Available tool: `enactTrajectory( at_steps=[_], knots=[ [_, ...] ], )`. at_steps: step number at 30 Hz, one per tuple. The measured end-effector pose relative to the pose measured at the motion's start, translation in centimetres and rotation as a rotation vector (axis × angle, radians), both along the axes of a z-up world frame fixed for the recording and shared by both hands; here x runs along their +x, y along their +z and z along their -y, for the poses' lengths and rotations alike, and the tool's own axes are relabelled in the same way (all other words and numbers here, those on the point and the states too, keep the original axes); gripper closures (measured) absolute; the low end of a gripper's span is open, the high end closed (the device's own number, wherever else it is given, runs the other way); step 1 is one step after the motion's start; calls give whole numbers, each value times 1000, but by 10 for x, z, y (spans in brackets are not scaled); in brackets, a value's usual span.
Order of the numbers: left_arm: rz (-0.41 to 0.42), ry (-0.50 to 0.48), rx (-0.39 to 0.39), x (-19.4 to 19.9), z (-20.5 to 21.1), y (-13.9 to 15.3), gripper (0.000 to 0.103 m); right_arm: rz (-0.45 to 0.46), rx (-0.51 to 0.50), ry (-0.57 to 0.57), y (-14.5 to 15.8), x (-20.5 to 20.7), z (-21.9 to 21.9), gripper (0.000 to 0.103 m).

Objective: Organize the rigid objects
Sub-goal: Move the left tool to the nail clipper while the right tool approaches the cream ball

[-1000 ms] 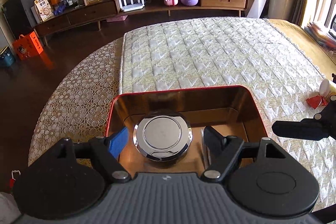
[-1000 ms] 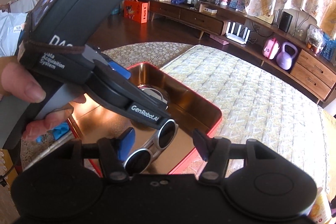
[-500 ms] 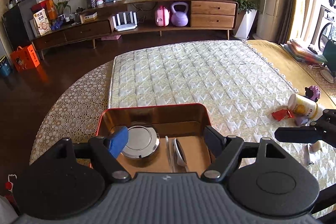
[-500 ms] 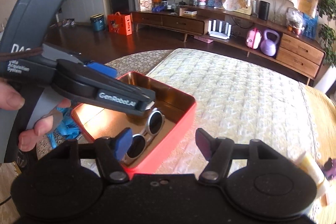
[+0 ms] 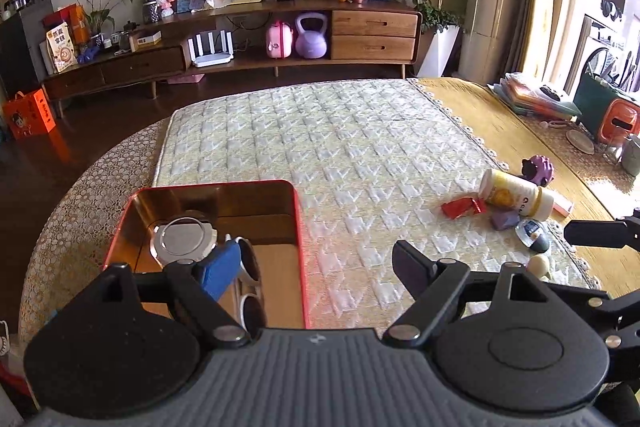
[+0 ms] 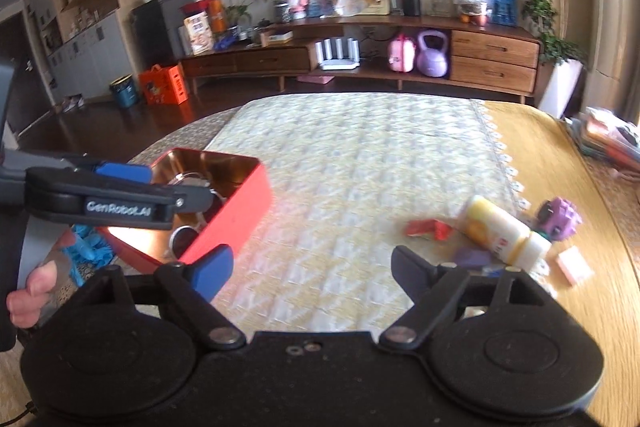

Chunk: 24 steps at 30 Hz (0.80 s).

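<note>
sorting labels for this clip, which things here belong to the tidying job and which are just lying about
Job:
red tin, holding a round metal case and goggles
yellow bottle
red clip
purple toy
both hand-held grippers, open and empty

Lying about:
kettlebell
pink case
orange bag

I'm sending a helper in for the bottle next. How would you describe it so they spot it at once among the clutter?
On the quilted cream mat, look to the cluster of small things near its lace-trimmed right edge. The yellow plastic bottle with a white cap lies on its side there, between a red folded piece and a purple toy; it is the largest item in the cluster.
</note>
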State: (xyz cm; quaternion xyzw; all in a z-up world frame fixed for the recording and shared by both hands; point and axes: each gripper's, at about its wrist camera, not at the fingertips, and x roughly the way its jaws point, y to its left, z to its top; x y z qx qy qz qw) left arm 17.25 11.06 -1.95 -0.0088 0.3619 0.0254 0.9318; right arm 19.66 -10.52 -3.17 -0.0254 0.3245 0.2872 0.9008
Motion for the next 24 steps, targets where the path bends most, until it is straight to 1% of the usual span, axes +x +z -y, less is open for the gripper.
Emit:
enactTrajectory(
  at_steps=[3, 4, 8, 11, 17, 24],
  knots=[
    [2, -13, -11, -4, 17, -1, 19, 16, 7, -47, -2, -4, 22, 10],
    [2, -17, -17, -5, 23, -2, 19, 16, 11, -59, -4, -5, 30, 7],
    [-3, -35, -40, -8, 42, -8, 19, 29, 13, -118, -8, -8, 58, 2],
    [-8, -71, -65, -9, 56, -13, 19, 27, 18, -158, -13, -9, 78, 0],
    [7, -109, -50, -10, 85, -23, 19, 26, 6, -214, -25, -10, 108, 0],
    [-13, -180, -40, -8, 122, -45, 19, -8, 17, -283, -37, 0, 133, 0]
  ],
)
